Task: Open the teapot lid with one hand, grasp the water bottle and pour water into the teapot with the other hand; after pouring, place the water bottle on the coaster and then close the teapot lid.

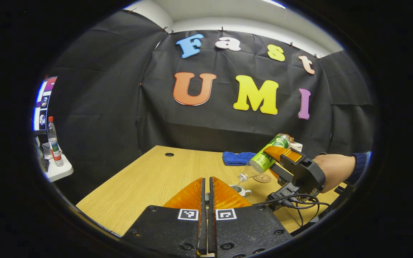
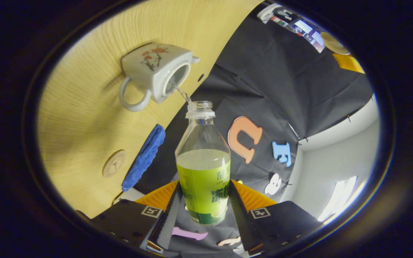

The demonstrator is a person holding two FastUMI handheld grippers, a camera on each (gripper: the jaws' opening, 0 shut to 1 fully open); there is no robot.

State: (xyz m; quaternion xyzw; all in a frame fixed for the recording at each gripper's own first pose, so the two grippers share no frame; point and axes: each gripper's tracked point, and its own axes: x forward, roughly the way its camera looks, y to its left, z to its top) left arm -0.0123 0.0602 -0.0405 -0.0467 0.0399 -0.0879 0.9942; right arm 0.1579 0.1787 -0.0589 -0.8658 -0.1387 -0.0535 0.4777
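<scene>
Wood-grain table (image 1: 149, 179): carries the teapot (image 2: 156, 71), lid off, mouth exposed.
Step in hand: pouring, judged under way.
Right gripper (image 2: 203, 200): both fingers clamped on the water bottle (image 2: 203, 168), tipped neck-down toward the pot.
Stream: a thin thread of water runs from the uncapped neck into the teapot mouth.
Left gripper (image 1: 206, 190): fingers nearly together; whether they pinch the lid, I cannot tell.
Advice: hold the tilt steady, keep the neck close above the opening and centred, level off gently to avoid dribble on the table.
Coaster (image 2: 114, 163): round, near the blue cloth (image 2: 143, 157), well apart from the pot; unoccupied.
Labelling: green bottle wrap bears printed characters, too distorted to read.
</scene>
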